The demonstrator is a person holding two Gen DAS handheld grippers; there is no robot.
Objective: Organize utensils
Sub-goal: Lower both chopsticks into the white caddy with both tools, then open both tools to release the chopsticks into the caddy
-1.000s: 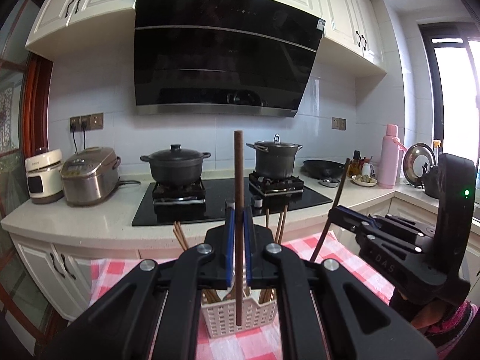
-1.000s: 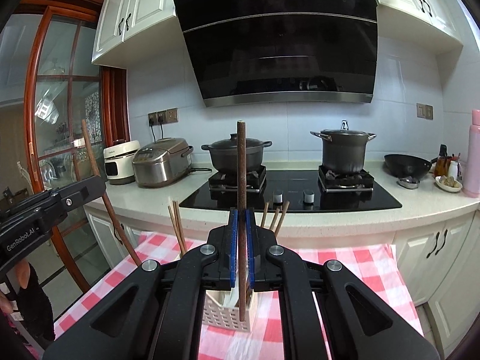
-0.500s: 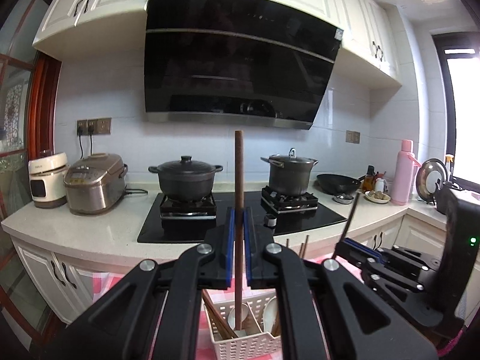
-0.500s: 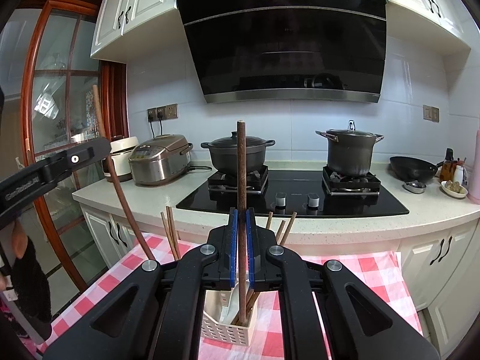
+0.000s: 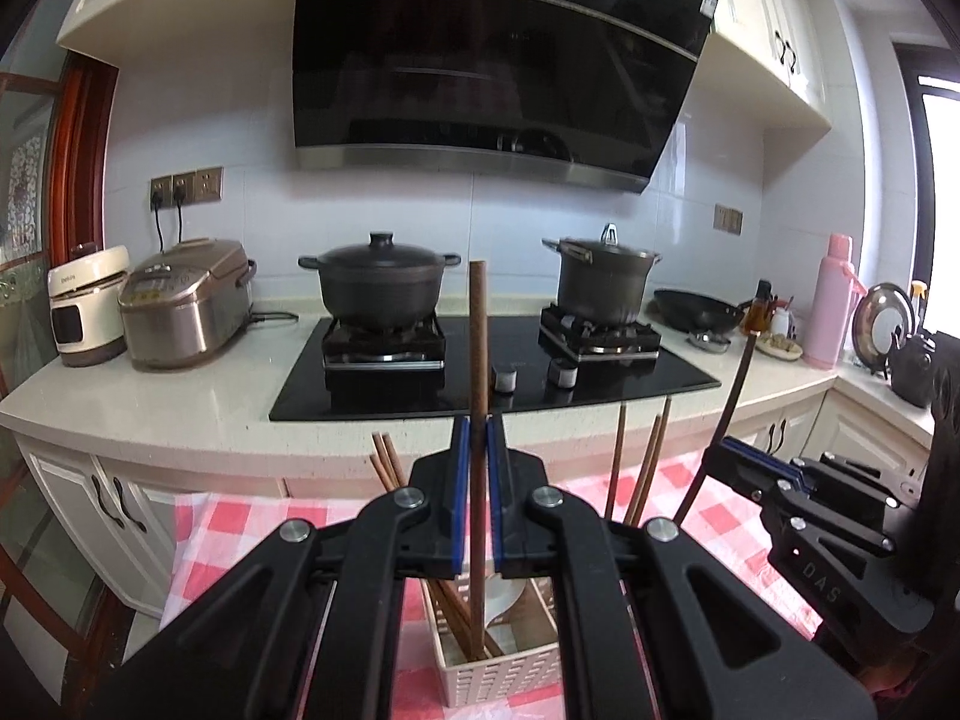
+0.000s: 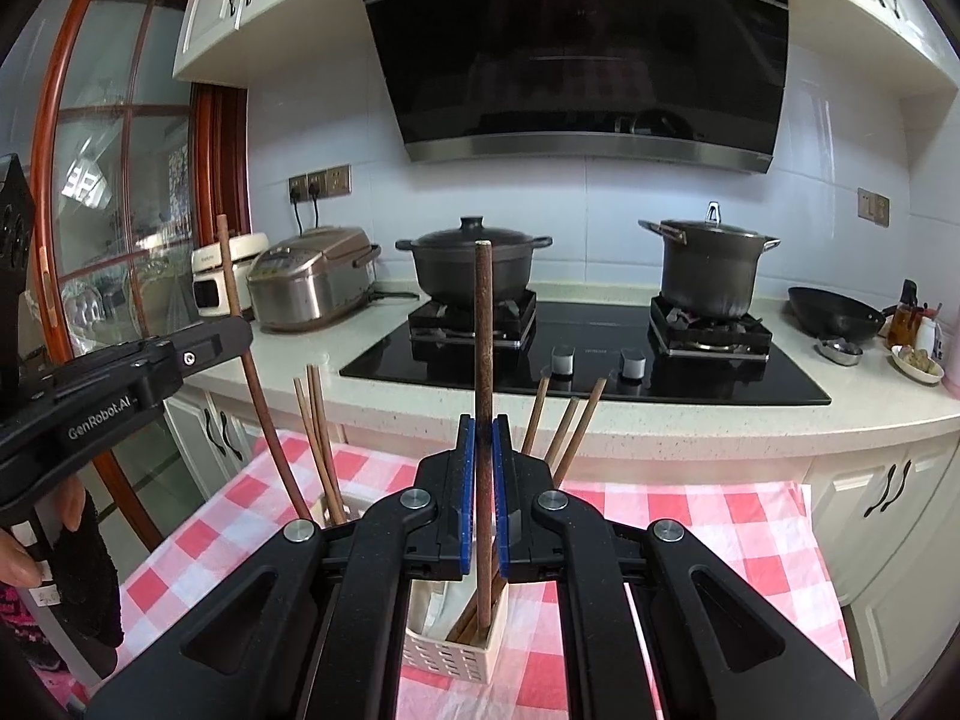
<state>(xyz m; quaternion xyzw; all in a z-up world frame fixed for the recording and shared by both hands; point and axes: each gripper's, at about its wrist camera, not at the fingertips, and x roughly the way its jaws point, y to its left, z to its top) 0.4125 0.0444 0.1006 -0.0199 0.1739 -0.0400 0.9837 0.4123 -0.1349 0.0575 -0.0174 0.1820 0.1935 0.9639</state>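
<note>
Both grippers, left [image 5: 474, 468] and right [image 6: 485, 468], are clamping one upright chopstick [image 5: 478, 360] each, because I'm lowering tips into the white basket [image 5: 510, 675].

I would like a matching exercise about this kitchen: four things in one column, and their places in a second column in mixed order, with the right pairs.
Things:
1. rice cooker
2. pink bottle
3. white basket
4. tall pot

Places:
A. on the checked cloth
B. on the right burner
C. counter, left of the stove
D. counter, far right, by the window

Pairs: 1-C, 2-D, 3-A, 4-B
</note>
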